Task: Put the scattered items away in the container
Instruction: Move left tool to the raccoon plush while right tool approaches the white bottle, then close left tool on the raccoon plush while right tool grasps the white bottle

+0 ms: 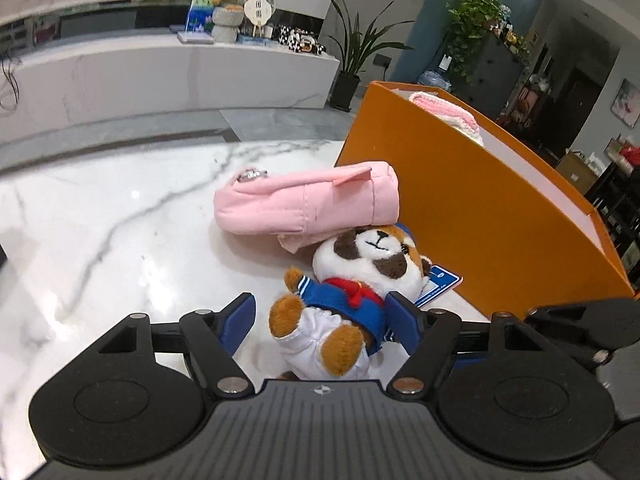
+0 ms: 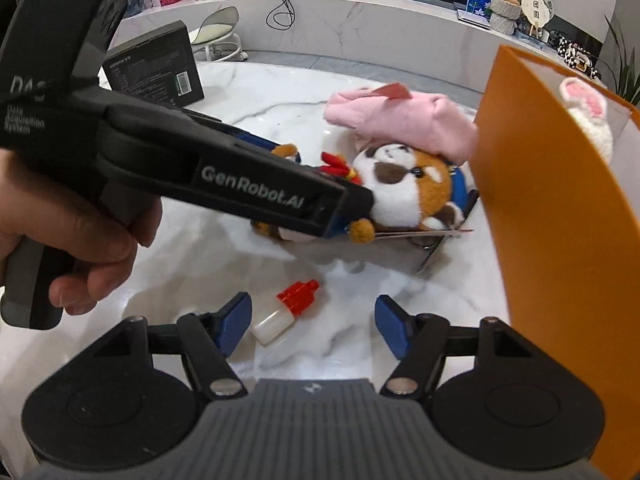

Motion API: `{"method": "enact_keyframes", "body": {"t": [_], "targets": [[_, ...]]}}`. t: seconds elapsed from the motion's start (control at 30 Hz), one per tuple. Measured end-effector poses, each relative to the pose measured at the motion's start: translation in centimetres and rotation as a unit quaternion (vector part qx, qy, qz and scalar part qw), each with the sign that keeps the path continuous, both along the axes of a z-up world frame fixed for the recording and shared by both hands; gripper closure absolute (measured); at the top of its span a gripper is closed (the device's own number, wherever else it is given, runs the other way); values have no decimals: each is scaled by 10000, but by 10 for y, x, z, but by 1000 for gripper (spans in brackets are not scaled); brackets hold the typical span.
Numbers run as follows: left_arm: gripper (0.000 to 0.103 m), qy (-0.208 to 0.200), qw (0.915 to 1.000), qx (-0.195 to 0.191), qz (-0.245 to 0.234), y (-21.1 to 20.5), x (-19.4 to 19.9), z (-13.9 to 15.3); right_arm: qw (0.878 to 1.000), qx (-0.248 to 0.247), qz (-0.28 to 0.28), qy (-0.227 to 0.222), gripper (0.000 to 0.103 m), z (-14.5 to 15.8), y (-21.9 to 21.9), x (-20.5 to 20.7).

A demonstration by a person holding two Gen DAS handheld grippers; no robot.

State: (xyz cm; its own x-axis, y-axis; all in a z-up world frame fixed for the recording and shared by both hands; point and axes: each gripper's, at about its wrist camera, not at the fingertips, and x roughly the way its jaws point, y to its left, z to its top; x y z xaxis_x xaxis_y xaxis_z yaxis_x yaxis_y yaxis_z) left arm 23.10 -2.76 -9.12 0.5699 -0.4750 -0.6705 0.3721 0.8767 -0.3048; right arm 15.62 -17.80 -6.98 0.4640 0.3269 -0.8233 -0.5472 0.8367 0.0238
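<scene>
White marble tabletop [image 1: 80, 216] carried most of my clutter. Only a crocheted pink-and-white piece [image 1: 448, 114] sat inside the orange box [image 1: 460, 208]. My left gripper [image 1: 324, 320] straddled the plush dog [image 1: 360, 280] beside the box, jaws open, not yet pinching; my right gripper [image 2: 312, 326] gaped over the red-capped bottle [image 2: 286, 312]. The pink pouch [image 1: 308, 200] remained outside.

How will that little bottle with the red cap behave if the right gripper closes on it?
The bottle lies on its side on the glossy marble table, so it may roll or skid if nudged. It looks like small, smooth plastic, probably light and slippery. It sits nearer one finger of the open right gripper, so it may get pushed first.
</scene>
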Motion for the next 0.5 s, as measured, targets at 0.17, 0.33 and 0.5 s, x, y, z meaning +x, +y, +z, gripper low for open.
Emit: {"method": "enact_keyframes", "body": {"t": [0.17, 0.33, 0.5], "targets": [[18, 183, 9998, -61, -110, -1, -2, -6, 9999, -51, 82, 45, 44, -5, 9, 0], [31, 354, 9991, -155, -174, -4, -2, -5, 9998, -67, 185, -2, 54, -5, 15, -1], [34, 459, 9985, -156, -242, -6, -3, -7, 9995, -116, 294, -36, 65, -5, 18, -4]]}}
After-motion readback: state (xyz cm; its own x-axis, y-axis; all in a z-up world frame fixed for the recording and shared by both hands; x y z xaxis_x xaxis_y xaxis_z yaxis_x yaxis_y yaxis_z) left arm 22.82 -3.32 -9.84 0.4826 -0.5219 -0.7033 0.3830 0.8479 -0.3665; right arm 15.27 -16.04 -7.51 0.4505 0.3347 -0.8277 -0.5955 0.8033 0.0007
